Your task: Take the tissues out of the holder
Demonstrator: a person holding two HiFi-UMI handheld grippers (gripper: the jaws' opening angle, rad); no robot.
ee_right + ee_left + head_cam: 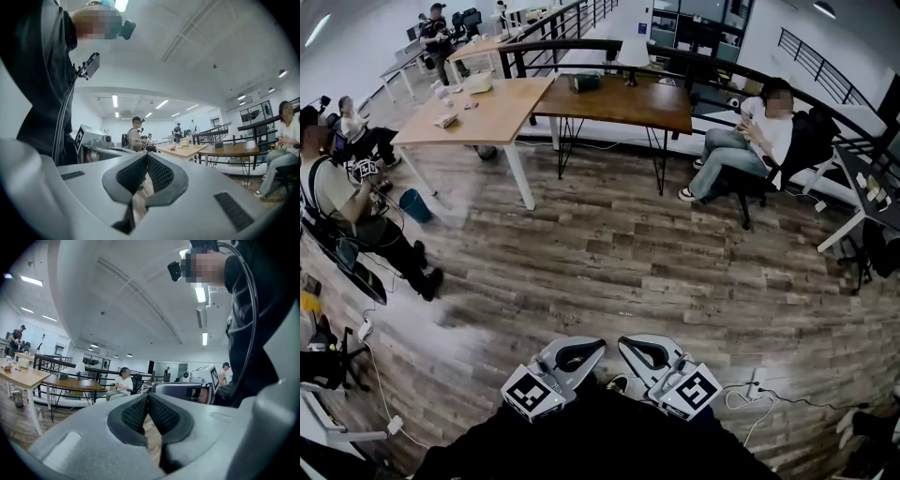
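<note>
I cannot make out any tissues or a holder in these views. In the head view my two grippers are held side by side close to my body at the bottom edge, above the wooden floor. My left gripper (579,349) and right gripper (639,349) both point level and away from me. In the left gripper view the left gripper (148,397) has its dark ribbed pads (135,412) meeting at the tips, with nothing between them. In the right gripper view the right gripper (147,157) looks the same, with its pads (160,172) touching and nothing held.
A light wooden table (492,117) and a dark table (619,101) stand far ahead, with small items and a green box (584,82) on them. A seated person (741,141) is at the right, another person (347,211) at the left. Cables (750,398) lie on the floor.
</note>
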